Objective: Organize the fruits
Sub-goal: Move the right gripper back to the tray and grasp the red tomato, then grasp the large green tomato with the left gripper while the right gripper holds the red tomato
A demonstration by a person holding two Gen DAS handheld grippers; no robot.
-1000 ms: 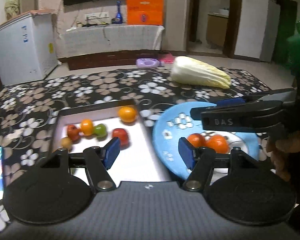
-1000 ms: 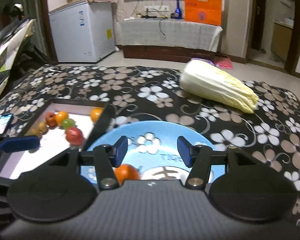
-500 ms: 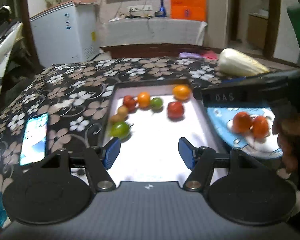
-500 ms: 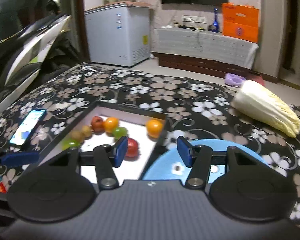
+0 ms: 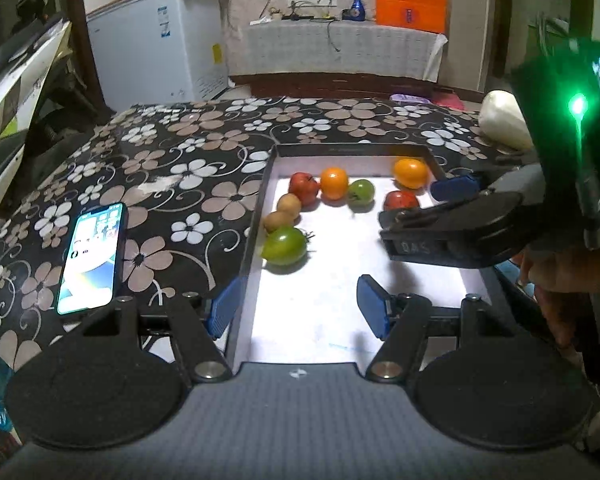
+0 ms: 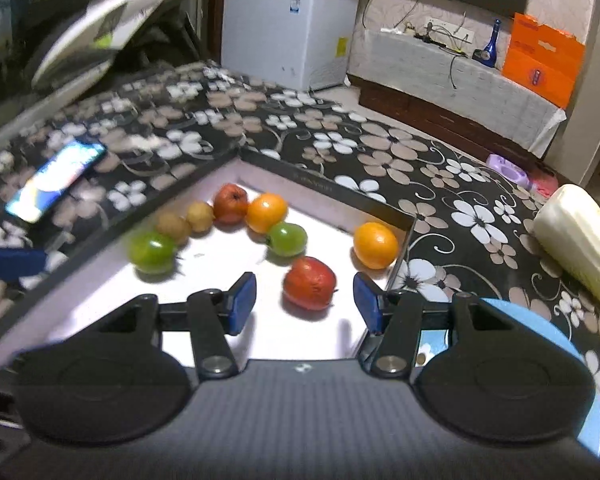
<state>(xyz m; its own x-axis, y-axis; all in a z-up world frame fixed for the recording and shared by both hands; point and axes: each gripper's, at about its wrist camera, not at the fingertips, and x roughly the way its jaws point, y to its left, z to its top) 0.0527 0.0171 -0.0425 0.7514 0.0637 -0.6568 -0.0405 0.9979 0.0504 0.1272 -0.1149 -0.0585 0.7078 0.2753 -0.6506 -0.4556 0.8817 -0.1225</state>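
Observation:
A white tray (image 5: 332,304) with a dark rim holds several fruits: a big green tomato (image 5: 284,245), two small brown fruits (image 5: 289,204), a red fruit (image 5: 303,187), an orange (image 5: 334,182), a small green fruit (image 5: 361,191), another orange (image 5: 410,173) and a red tomato (image 5: 401,200). My left gripper (image 5: 298,312) is open and empty over the tray's near left part. My right gripper (image 6: 304,299) is open, its jaws on either side of the red tomato (image 6: 309,283), just in front of it. The blue plate (image 6: 540,332) lies under the right gripper's right side.
A lit phone (image 5: 91,258) lies on the flowered cloth left of the tray. A Chinese cabbage (image 6: 576,240) lies at the right. The right gripper's body (image 5: 460,224) hangs over the tray's right side. A white freezer (image 6: 288,24) stands beyond the table.
Both grippers have swung left, from over the blue plate to over the tray. The right gripper has come close to the red tomato. Both stayed open.

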